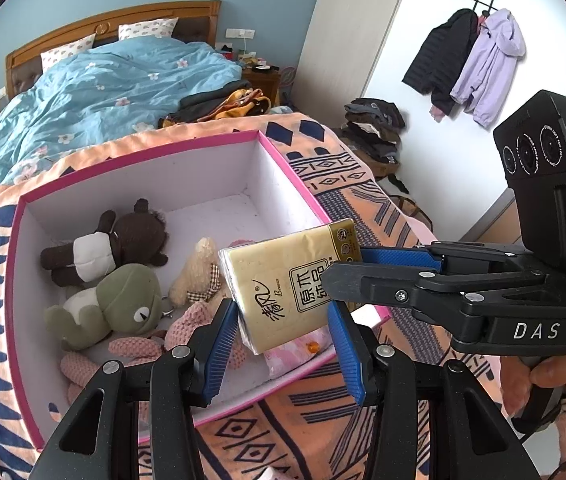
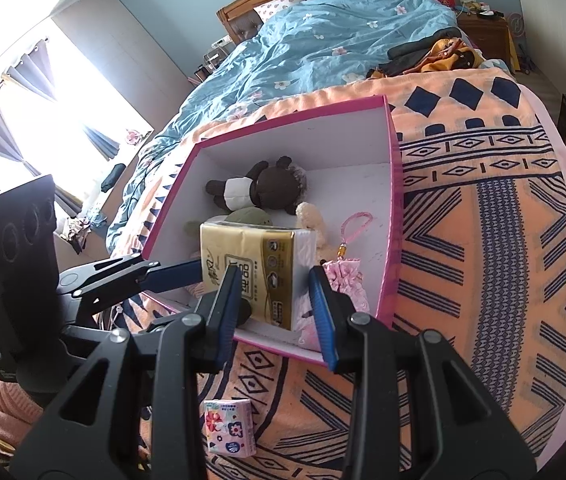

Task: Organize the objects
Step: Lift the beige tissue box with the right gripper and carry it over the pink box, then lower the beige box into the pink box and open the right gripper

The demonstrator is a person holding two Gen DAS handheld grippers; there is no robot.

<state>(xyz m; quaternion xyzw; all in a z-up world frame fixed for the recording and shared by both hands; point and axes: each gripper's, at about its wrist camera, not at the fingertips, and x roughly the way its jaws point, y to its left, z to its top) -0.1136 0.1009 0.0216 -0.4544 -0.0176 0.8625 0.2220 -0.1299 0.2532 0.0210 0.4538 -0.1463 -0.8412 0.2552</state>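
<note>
I hold one yellow tissue pack [image 1: 289,286] between both grippers, up in the air over the near right corner of the pink-rimmed box [image 1: 139,148]. My left gripper [image 1: 283,344] has its two blue pads closed on the pack's lower end, one on each broad side. My right gripper [image 2: 275,304] clamps the same pack from the other end, its pads pressed on the wrapper; in the left view it reaches in from the right with the near finger laid across the pack's face.

The box is open-topped, with white walls and floor. Its far right part is bare floor, with room to set something down; the near and left parts are filled. The near rim lies just under the pack. Around the box the patterned orange blanket [image 2: 483,240] is free on the right side.

The pack carries Chinese characters and the word "Breeze" in small script. The right gripper's body reads "DAS" [image 1: 537,331].

In the box I count three soft toys: a dark brown one with a white middle [image 1: 111,248], a green frog [image 1: 115,304], a cream bear [image 1: 199,272]. There is also pink knitted stuff [image 1: 143,346] and one pink folding umbrella [image 2: 343,276] with a strap. One small flowered tissue pack [image 2: 229,426] lies on the blanket outside, before the box.
</note>
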